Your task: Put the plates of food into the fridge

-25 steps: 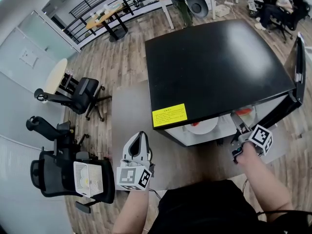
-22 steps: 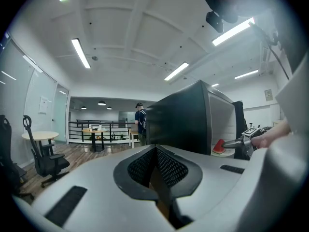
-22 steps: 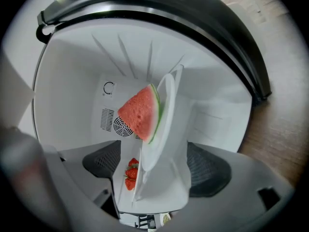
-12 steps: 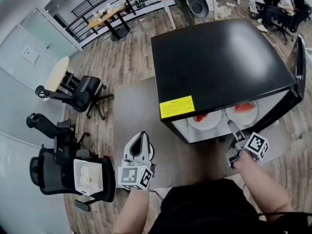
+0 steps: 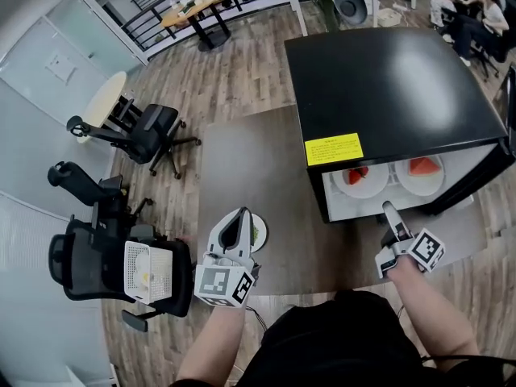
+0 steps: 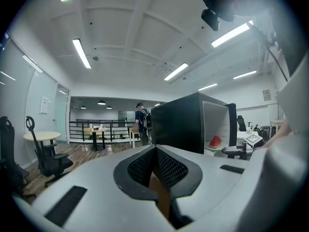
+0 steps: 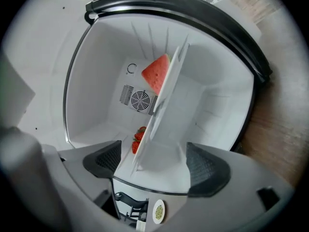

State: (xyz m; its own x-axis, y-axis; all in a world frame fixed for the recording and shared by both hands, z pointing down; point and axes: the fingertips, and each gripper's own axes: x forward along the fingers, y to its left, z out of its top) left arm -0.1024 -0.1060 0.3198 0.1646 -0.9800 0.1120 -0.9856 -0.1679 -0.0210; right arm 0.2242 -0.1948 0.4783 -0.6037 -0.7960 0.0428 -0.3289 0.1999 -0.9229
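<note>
Plates [image 5: 364,180] inside open fridge [image 5: 387,79]

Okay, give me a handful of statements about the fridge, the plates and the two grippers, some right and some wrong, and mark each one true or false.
1. The black box-shaped fridge stands open. True.
2. The white plate with a red watermelon slice lies outside the fridge. False: it sits inside, on the white shelf.
3. The right gripper has its jaws apart and holds nothing. True.
4. The left gripper grips the white plate of green food. False: its jaws are together, and that plate lies on the grey surface beside it.
5. The white plate with red strawberries is inside the fridge. True.
</note>
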